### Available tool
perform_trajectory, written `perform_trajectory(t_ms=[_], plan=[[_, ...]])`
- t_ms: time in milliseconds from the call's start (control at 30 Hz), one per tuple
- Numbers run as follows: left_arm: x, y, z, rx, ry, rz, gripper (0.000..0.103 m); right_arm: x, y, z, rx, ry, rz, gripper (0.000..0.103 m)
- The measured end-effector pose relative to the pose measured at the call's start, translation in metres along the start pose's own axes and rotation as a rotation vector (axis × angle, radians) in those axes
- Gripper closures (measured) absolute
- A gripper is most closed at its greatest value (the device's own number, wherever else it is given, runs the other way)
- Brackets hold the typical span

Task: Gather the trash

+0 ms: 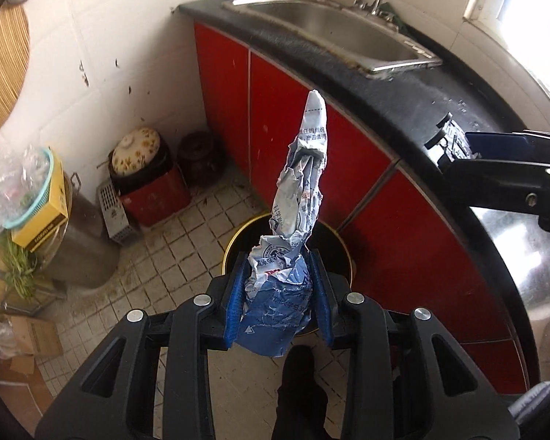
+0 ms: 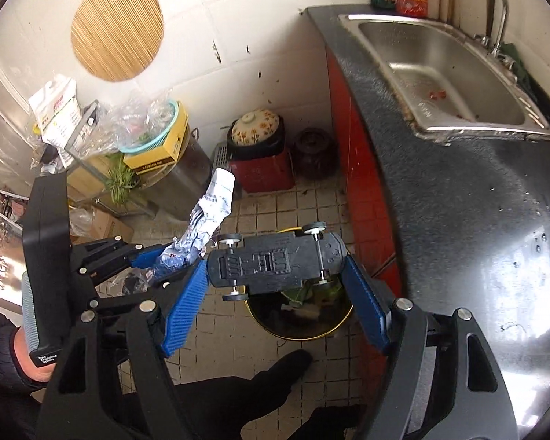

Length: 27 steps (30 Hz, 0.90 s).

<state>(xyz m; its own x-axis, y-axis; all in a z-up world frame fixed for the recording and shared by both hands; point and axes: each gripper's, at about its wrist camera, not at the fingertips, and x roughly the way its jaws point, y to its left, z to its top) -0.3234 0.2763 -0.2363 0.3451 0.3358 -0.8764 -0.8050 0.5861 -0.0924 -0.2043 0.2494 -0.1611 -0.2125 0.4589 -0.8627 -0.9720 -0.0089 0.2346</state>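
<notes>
My left gripper [image 1: 279, 267] is shut on a crumpled blue-and-white paper wrapper [image 1: 297, 198] that sticks up between its blue pads, above a round trash bin [image 1: 339, 253] with a yellow rim on the tiled floor. In the right wrist view my right gripper [image 2: 275, 256] is shut on a black toy car [image 2: 275, 260], held upside down and crosswise over the same bin [image 2: 300, 324]. The left gripper [image 2: 172, 256] with the wrapper [image 2: 209, 212] is just left of the car. The right gripper with the car [image 1: 454, 143] shows at the right of the left wrist view.
A black countertop [image 2: 458, 201] with a steel sink [image 2: 440, 84] over red cabinets [image 1: 286, 117] runs along the right. Pots, a red box [image 2: 262, 174], a steel drum and cluttered shelves stand against the tiled wall. The person's dark legs are below the bin.
</notes>
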Motion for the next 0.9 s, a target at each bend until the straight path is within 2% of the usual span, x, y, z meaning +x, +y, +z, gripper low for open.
perform_trajectory(t_ms=[233, 467, 500, 533, 600, 667, 900], plan=[[0.027, 0.009, -0.002, 0.013, 0.030, -0.020, 0.071, 0.035, -0.002, -0.002, -0.001, 0.069, -0.007, 0.030], [0.033, 0.012, 0.003, 0.015, 0.027, -0.047, 0.070, 0.042, 0.000, 0.004, -0.003, 0.072, -0.006, 0.030], [0.033, 0.013, 0.003, 0.009, 0.028, -0.054, 0.062, 0.042, 0.000, 0.005, 0.000, 0.073, 0.000, 0.029], [0.033, 0.014, 0.004, 0.000, 0.029, -0.065, 0.038, 0.042, 0.000, 0.006, 0.005, 0.075, 0.007, 0.029], [0.028, 0.015, 0.004, -0.017, 0.005, -0.048, 0.015, 0.040, -0.001, 0.008, 0.015, 0.071, 0.020, 0.024], [0.025, 0.015, 0.004, -0.022, -0.002, -0.044, 0.015, 0.037, -0.002, 0.009, 0.019, 0.061, 0.023, 0.021], [0.021, 0.015, 0.004, -0.032, 0.001, -0.040, 0.015, 0.026, -0.006, 0.009, 0.029, 0.044, 0.021, 0.021]])
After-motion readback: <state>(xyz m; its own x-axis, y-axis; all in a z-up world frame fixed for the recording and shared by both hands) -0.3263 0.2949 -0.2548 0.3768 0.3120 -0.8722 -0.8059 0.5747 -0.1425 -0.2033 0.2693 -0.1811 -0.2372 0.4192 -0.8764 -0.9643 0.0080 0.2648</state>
